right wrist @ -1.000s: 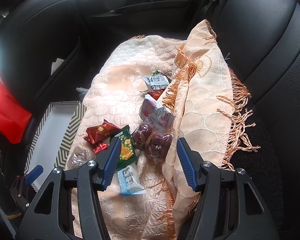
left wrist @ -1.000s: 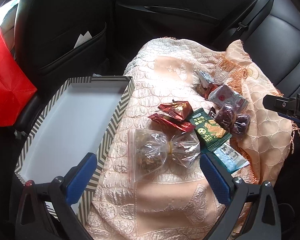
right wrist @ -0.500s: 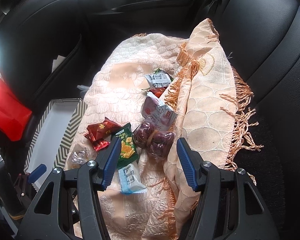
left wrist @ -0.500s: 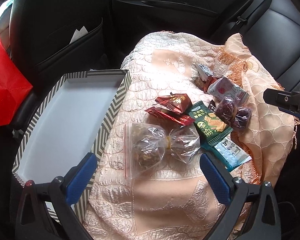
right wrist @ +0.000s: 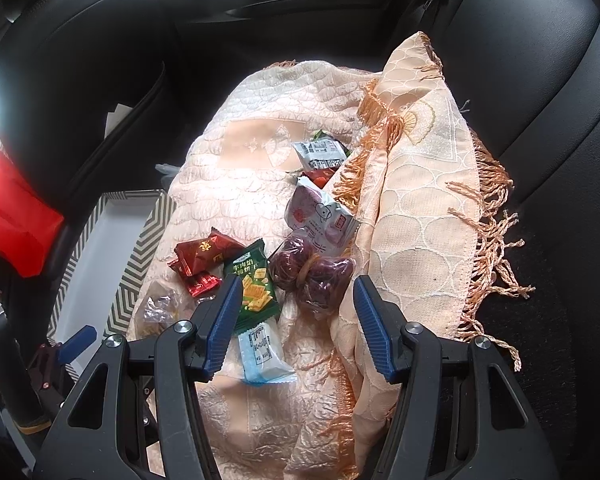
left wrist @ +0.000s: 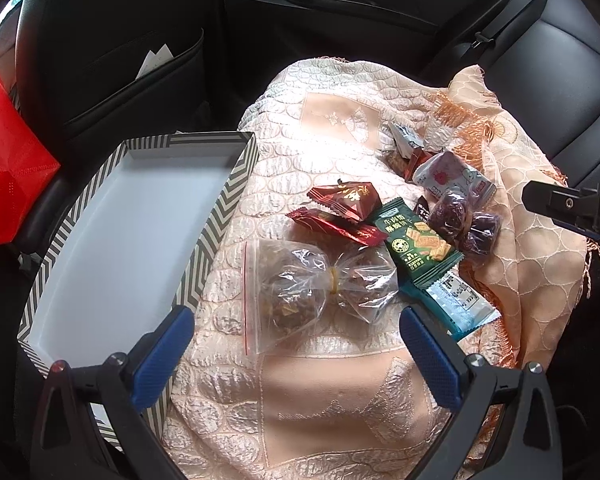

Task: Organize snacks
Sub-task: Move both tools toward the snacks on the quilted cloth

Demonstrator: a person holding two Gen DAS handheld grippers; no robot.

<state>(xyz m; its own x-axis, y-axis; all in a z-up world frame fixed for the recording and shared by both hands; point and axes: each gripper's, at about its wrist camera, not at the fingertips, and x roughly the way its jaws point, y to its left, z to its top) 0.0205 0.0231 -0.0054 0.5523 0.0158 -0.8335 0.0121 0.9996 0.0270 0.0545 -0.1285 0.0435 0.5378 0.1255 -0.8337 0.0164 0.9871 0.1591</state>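
Observation:
Several snacks lie on a peach cloth [left wrist: 332,392] on a car's back seat. A clear bag of nuts [left wrist: 300,288] lies just ahead of my open, empty left gripper [left wrist: 296,340]. Beyond it are red packets [left wrist: 344,208], a green cracker packet [left wrist: 416,240], a light-blue packet [left wrist: 456,300] and a bag of dark dates [left wrist: 464,224]. My right gripper [right wrist: 296,316] is open and empty, just short of the date bag [right wrist: 312,276], with the green packet [right wrist: 252,284] by its left finger. An empty chevron-edged tray [left wrist: 112,240] sits left of the cloth.
A red bag [left wrist: 8,168] hangs at the far left by the front seat. More packets [right wrist: 320,156] lie farther back against a folded, fringed part of the cloth [right wrist: 420,208]. Black seat backrest [right wrist: 540,100] is on the right, the car door behind.
Both grippers have moved slightly forward and lower toward the snacks. Both stay open and empty; no snack has moved.

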